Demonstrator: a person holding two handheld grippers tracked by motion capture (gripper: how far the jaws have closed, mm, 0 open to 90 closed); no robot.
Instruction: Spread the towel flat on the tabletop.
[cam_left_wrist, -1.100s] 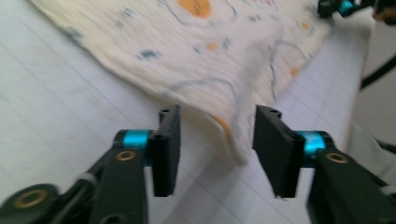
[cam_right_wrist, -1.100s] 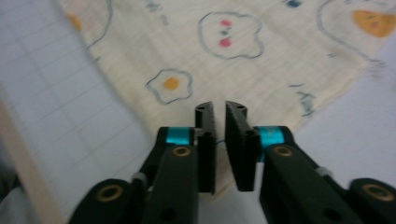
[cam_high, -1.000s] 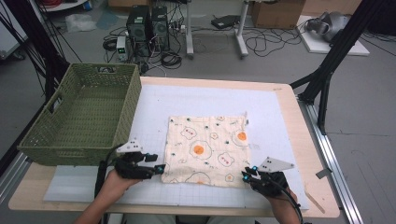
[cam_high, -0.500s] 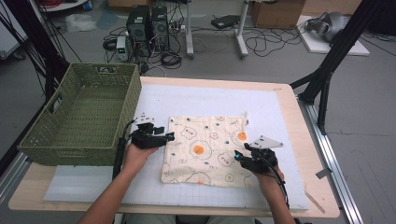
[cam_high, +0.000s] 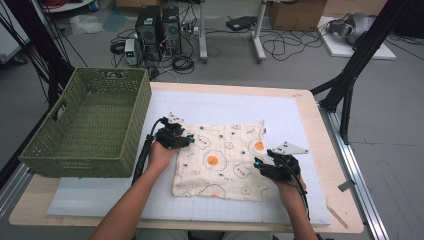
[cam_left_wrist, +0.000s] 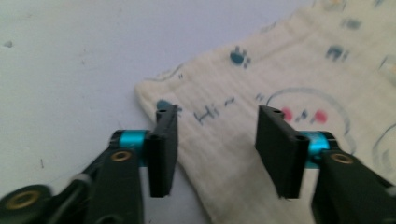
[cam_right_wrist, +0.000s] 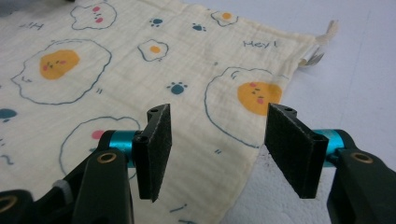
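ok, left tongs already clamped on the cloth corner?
No, in the left gripper view the left tongs stand wide open over the corner of the cloth, with fabric showing in the gap between them.

cloth (cam_high: 222, 160): cream, printed with fried eggs with orange yolks, dark blue paw prints, small blue lettering and pink-cheeked faces
basket (cam_high: 90, 125): olive green wicker
mat (cam_high: 210, 107): white with a faint grid
table (cam_high: 320, 145): pale wood
left gripper (cam_left_wrist: 215, 140): black jaws, turquoise pins, brass screws
right gripper (cam_right_wrist: 219, 140): black jaws, turquoise pins, brass screws
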